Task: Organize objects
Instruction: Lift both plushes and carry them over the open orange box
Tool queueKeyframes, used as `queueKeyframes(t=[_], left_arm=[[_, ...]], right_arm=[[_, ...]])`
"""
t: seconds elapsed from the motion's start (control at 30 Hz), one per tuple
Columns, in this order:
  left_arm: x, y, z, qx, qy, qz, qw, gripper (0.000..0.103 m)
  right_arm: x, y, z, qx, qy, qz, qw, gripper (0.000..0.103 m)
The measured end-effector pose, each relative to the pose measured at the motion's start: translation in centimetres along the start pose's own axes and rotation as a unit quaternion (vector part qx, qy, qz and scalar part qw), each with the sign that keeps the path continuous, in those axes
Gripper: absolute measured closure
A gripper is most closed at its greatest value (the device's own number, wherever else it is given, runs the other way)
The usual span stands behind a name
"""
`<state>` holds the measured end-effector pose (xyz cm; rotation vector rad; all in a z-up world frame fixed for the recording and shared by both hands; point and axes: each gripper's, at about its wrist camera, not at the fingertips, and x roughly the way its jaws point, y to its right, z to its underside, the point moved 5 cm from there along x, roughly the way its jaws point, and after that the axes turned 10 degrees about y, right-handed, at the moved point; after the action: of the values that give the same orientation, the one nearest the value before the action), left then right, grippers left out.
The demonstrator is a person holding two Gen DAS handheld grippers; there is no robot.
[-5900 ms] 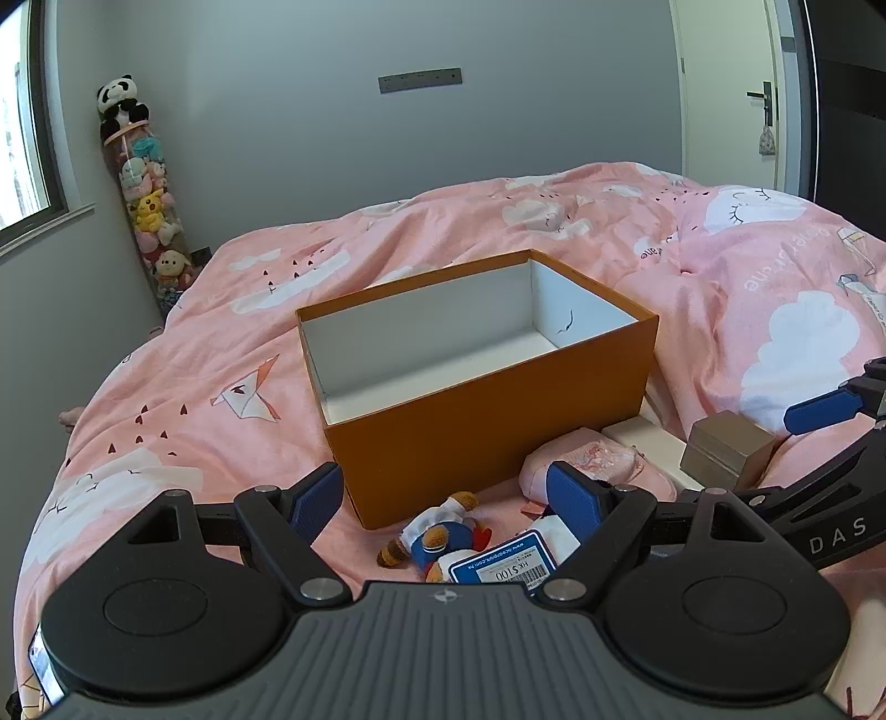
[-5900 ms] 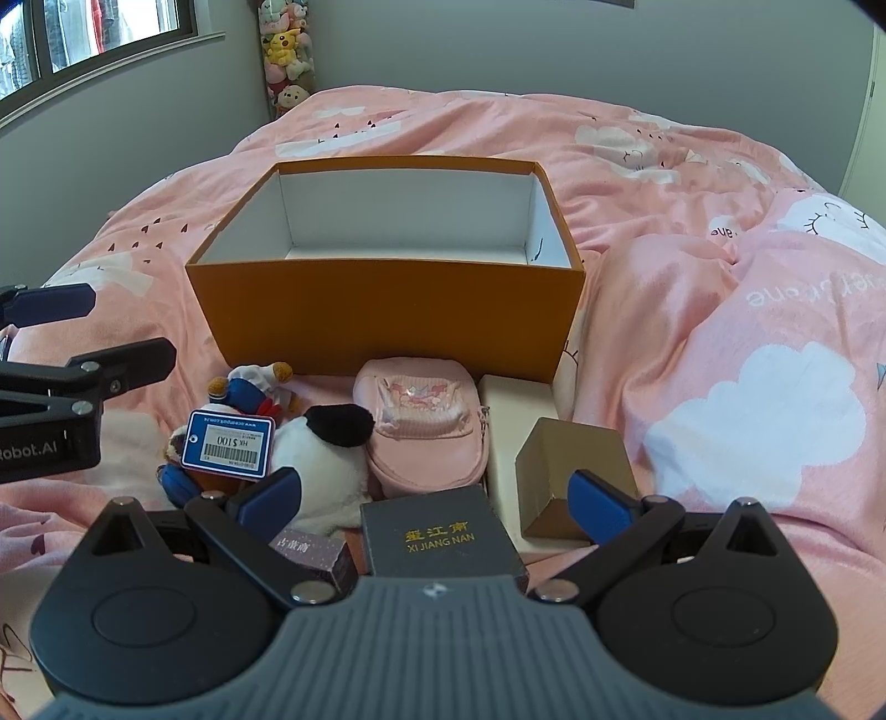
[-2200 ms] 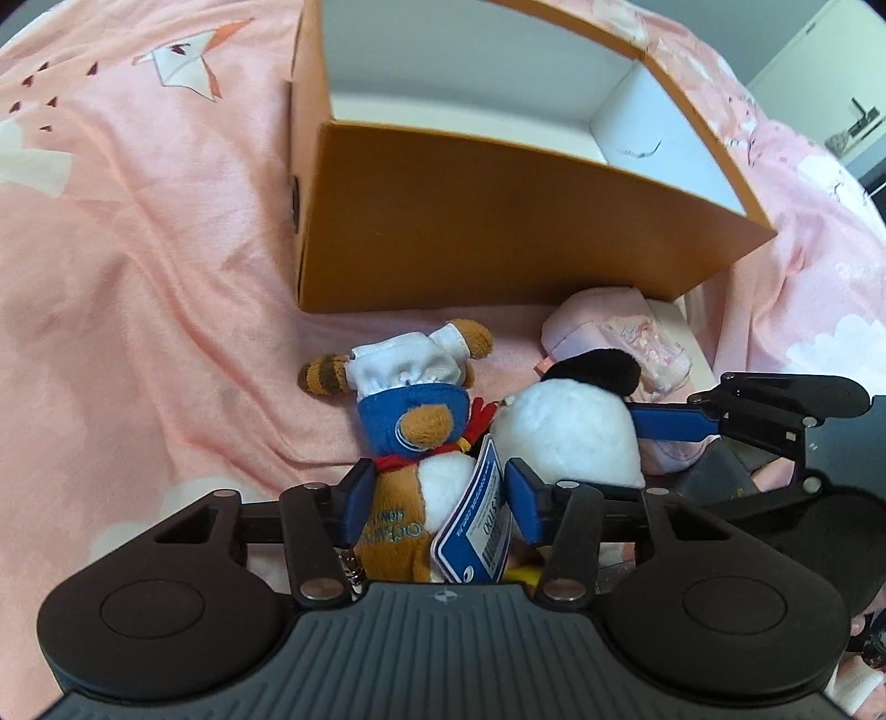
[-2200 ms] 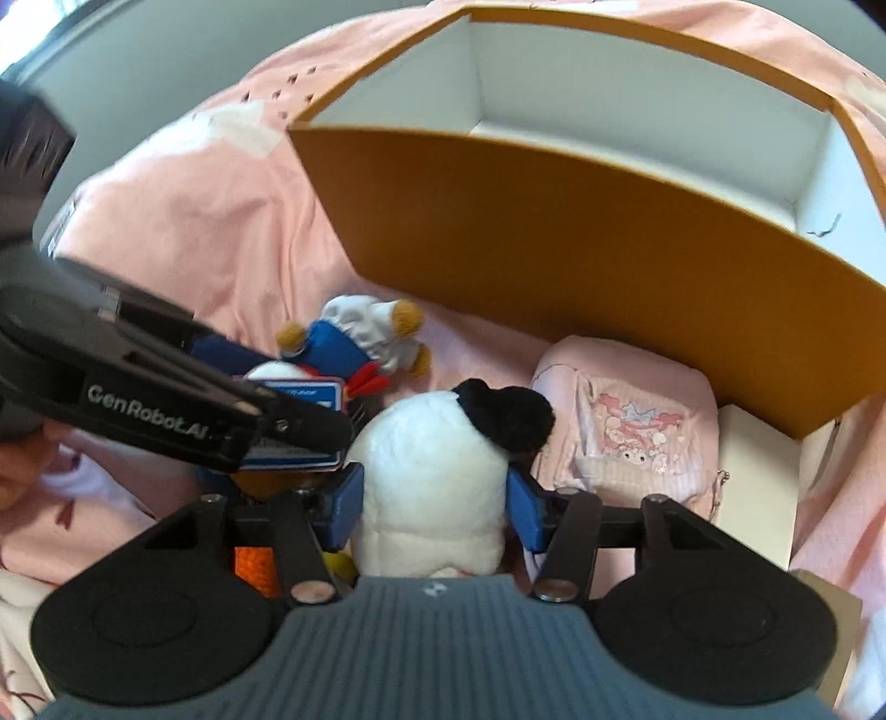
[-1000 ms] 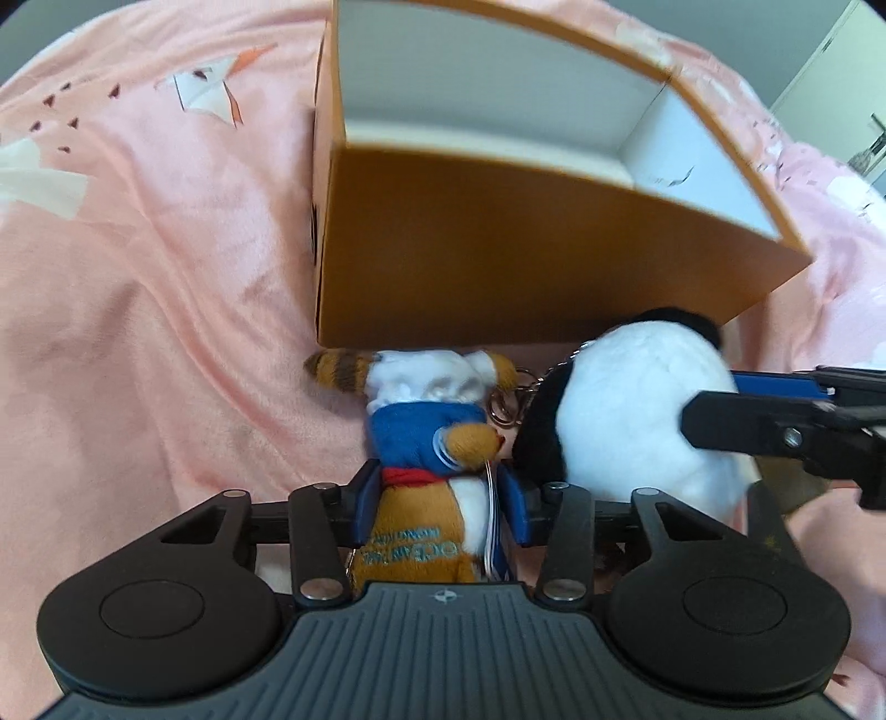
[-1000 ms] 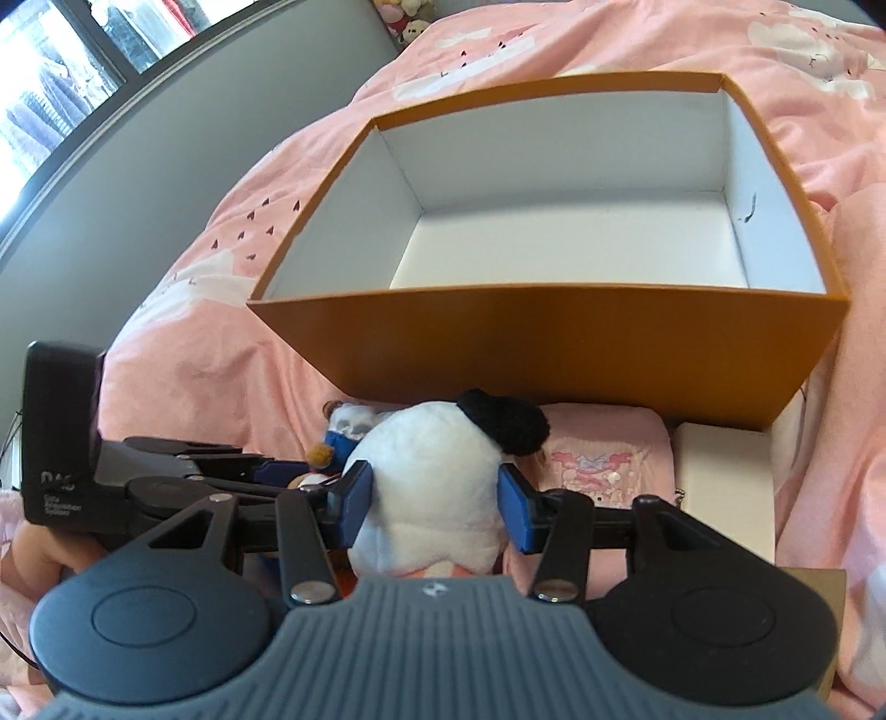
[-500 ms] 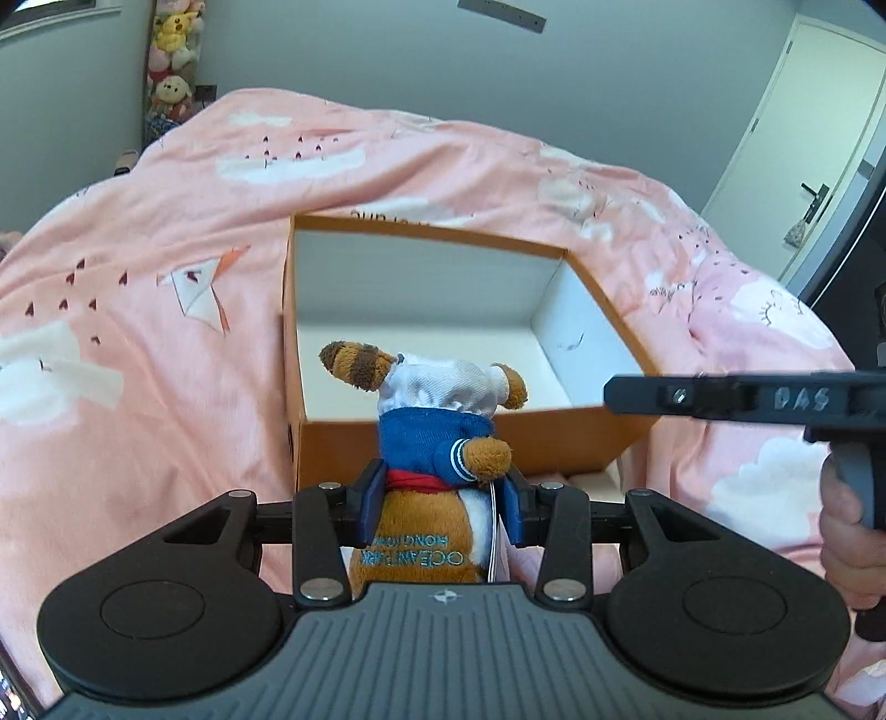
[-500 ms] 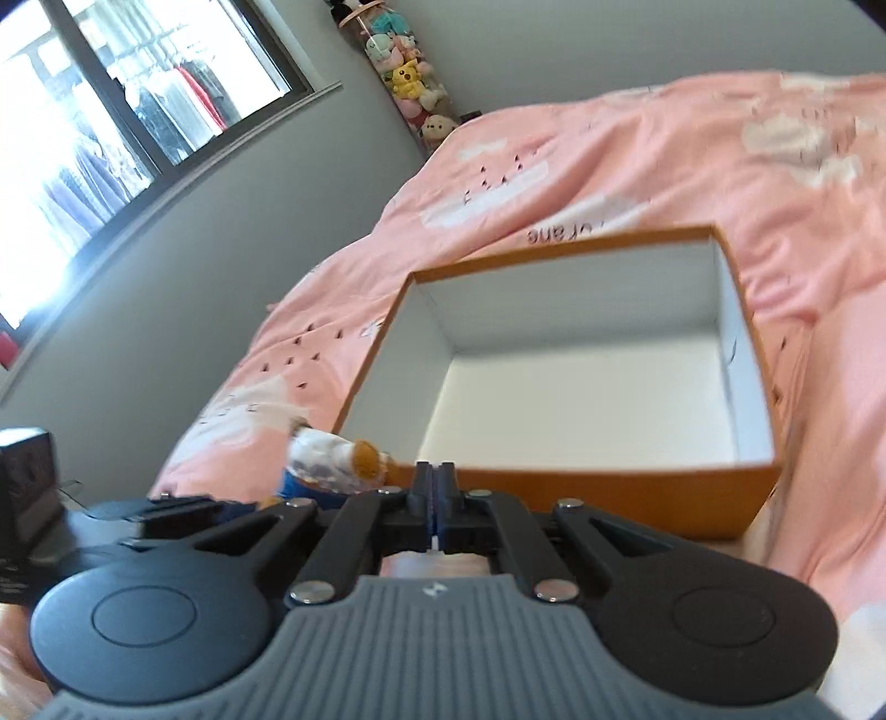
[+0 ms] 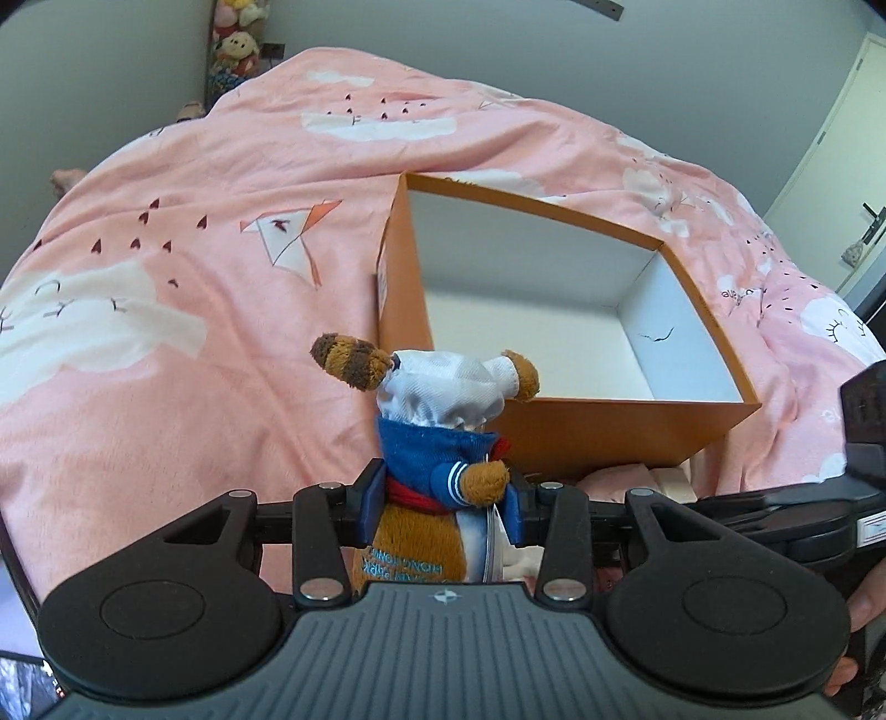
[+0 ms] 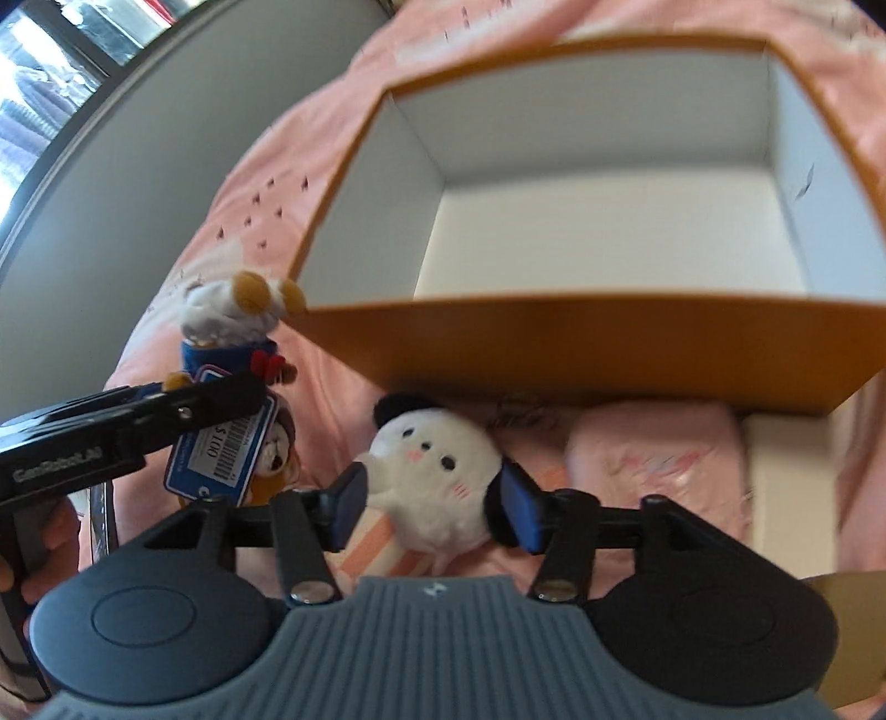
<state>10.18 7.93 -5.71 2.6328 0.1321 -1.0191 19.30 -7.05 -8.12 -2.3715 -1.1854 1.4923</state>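
Note:
My left gripper (image 9: 443,498) is shut on a brown plush toy (image 9: 437,437) in a blue jacket and white hat, held up in front of the near left corner of the open orange box (image 9: 609,437). The toy, with its blue price tag, also shows in the right wrist view (image 10: 232,354), beside the box (image 10: 581,349). My right gripper (image 10: 432,501) has its pads against both sides of a white panda plush (image 10: 437,471), low over the bed before the box's front wall. The box is white inside and holds nothing.
A pink pouch (image 10: 653,459) and a cream flat box (image 10: 786,476) lie on the pink duvet (image 9: 194,277) against the orange box's front wall. A tan box corner (image 10: 853,637) shows at the lower right. Plush toys (image 9: 232,44) hang in the far left corner.
The right gripper, shut and empty with no panda in view half a second ago, now grips the panda low before the box. The left gripper holds its toy closer to the box.

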Motion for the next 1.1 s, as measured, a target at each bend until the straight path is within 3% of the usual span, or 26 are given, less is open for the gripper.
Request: queueKeyframes(t=[0.07, 0.33, 0.43, 0.63, 0.77, 1.1], left_arm=[[0.2, -0.2, 0.3, -0.002, -0.004, 0.001, 1.0, 0.056], [0.9, -1.3, 0.6, -0.02, -0.012, 0.0, 0.9997, 0.056], [1.1, -1.6, 0.8, -0.023, -0.015, -0.002, 0.9996, 0.056], [0.6, -1.1, 0.7, -0.02, -0.013, 0.004, 0.9997, 0.056], [-0.5, 0.3, 0.4, -0.005, -0.003, 0.02, 0.9998, 0.057], [-3.0, 4.2, -3.9, 0.024, 0.053, 0.076, 0.9954, 0.057]], right_arm=[[1.0, -0.4, 0.2, 0.01, -0.014, -0.001, 1.0, 0.034], [4.7, -1.5, 0.7, -0.006, -0.052, 0.02, 0.998, 0.023], [6.1, -0.5, 1.0, -0.01, -0.059, 0.048, 0.997, 0.023], [5.3, -0.2, 1.0, -0.007, -0.051, 0.04, 0.998, 0.031], [2.4, -0.6, 0.7, -0.03, -0.024, 0.019, 0.999, 0.033], [-8.1, -2.0, -4.1, -0.096, 0.118, -0.012, 0.988, 0.033]])
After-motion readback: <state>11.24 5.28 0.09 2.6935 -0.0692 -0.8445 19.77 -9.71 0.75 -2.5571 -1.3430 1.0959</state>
